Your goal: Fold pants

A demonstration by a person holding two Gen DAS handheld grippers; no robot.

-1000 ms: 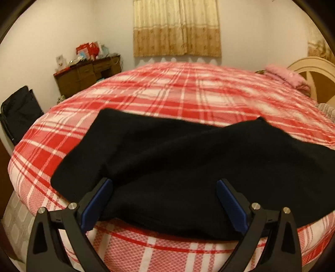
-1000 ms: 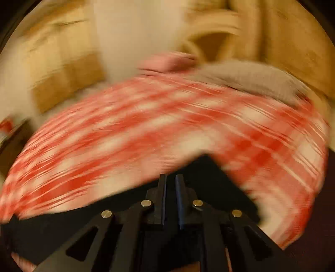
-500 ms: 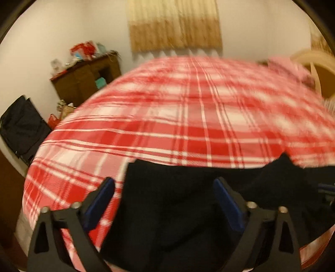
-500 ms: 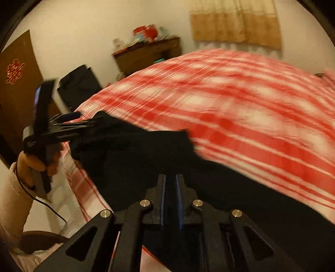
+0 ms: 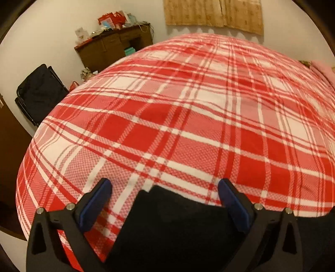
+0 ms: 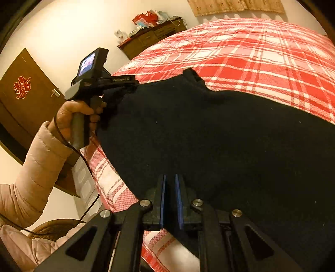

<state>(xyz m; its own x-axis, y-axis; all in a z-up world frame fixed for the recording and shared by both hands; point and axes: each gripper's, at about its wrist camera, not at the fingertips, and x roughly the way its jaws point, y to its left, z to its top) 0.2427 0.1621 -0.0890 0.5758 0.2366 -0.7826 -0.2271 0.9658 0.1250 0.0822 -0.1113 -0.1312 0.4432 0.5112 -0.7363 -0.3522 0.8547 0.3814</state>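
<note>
The black pants [image 6: 219, 142] lie on a red plaid bed [image 6: 261, 54] near its front left edge. In the left wrist view the pants [image 5: 175, 226] fill the space low between the fingers of my left gripper [image 5: 164, 193], which is open over the cloth's upper corner. My left gripper also shows in the right wrist view [image 6: 125, 87], at the left end of the pants. My right gripper [image 6: 170, 182] is shut with a narrow slit between its blue pads, right at the pants' near edge; cloth between the pads cannot be made out.
A dark wooden dresser [image 5: 114, 49] with clutter stands at the far wall, a black bag [image 5: 39, 94] beside the bed on the left. A brown door [image 6: 27, 98] is at the left. Curtains [image 5: 213, 14] hang behind the bed.
My left gripper has dropped closer to the pants, so only their upper corner shows between its fingers. My right gripper swung left from the headboard side to face the left gripper.
</note>
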